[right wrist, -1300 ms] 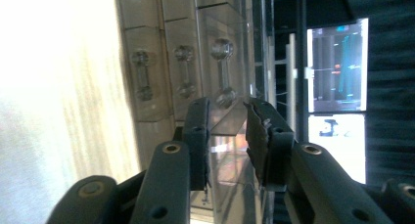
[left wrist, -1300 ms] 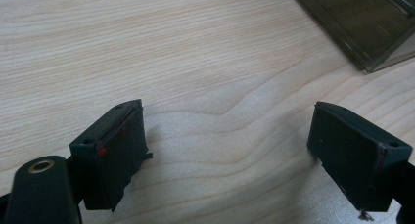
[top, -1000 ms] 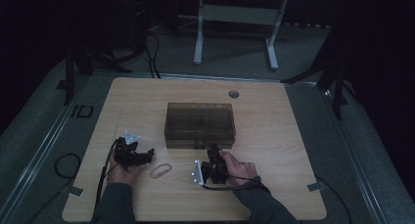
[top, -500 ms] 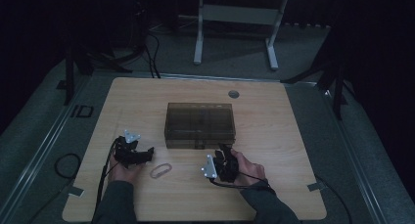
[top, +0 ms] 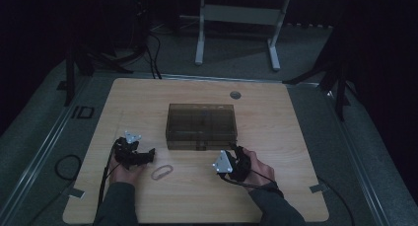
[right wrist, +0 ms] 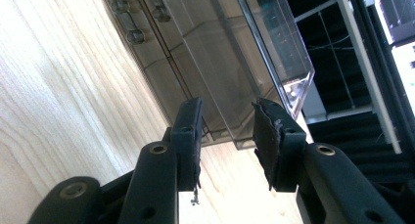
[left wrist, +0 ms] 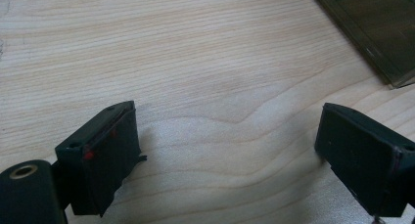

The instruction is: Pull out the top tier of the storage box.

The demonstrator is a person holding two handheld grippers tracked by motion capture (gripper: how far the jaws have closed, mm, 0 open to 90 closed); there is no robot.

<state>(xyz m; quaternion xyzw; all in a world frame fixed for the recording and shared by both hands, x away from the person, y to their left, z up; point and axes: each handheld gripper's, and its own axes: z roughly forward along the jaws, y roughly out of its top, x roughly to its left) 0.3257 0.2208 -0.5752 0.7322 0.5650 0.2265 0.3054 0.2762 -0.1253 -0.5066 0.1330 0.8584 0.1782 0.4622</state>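
A pale wooden surface (top: 276, 196) with rounded corners carries a smoky see-through plastic box (top: 201, 126) near its middle, lid down. A small clear loop (top: 162, 172) lies flat on the wood nearer the person, just off the box's front left corner. A round grey cap (top: 235, 94) sits in the surface near the far edge, behind the box.
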